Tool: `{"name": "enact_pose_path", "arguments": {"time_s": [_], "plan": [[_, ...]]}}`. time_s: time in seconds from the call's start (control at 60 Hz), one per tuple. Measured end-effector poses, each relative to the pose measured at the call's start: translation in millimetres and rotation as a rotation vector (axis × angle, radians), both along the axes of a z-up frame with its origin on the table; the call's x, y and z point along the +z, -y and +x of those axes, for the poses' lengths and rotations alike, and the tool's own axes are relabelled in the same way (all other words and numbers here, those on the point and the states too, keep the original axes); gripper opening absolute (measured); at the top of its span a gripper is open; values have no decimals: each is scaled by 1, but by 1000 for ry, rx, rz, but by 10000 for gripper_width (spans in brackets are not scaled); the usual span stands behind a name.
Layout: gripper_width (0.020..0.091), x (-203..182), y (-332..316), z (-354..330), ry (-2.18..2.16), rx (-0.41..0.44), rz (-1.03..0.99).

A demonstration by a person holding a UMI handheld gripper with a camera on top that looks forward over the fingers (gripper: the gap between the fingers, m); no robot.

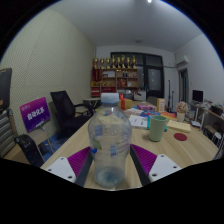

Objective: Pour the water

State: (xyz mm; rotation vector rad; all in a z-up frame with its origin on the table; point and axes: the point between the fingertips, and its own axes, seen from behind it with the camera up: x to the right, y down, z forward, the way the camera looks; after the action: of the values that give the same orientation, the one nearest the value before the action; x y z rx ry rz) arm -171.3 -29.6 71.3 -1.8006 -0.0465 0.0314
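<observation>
**Bottle in hand, pour not yet begun**

Item 1: tool (109, 165). I read its two pink-padded fingers as closed on the bottle, one pad pressing each side of the lower body.

Item 2: clear plastic water bottle (109, 140). Upright, cap on top, held above the near edge of the counter (185, 148).

Item 3: green mug (158, 127). Stands on the counter just beyond the bottle and to its right, apart from it; I judge it the likely receiver.

Item 4: red coaster (180, 136), further right of the mug.

Status: grasp done. Left, by my estimate: carry to the mug, tilt, pour. The cap looks still fitted, which would block pouring.
</observation>
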Motion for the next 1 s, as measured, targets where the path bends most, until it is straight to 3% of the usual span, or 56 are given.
{"name": "enact_pose_path", "arguments": {"time_s": [0.05,0.1,0.233,0.25,0.3,0.383,0.5,0.567,0.65,0.667,0.85,0.883,1.0], "plan": [[757,-6,-13,0,2,-5,-5],[555,-20,-21,-4,-11,13,-51],[488,-20,-27,-14,6,70,-73],[446,-19,-30,-11,3,76,-85],[414,-19,-32,-12,-20,91,-126],[415,8,-48,-17,-171,138,-118],[414,91,-89,-32,-606,185,-116],[415,116,-123,-7,-838,208,-137],[413,150,-145,9,-1170,190,-186],[414,158,-161,6,-1255,152,-190],[418,154,-189,50,-1982,76,-273],[416,150,-185,65,-2041,128,-296],[417,149,-184,66,-2241,147,-270]]}}
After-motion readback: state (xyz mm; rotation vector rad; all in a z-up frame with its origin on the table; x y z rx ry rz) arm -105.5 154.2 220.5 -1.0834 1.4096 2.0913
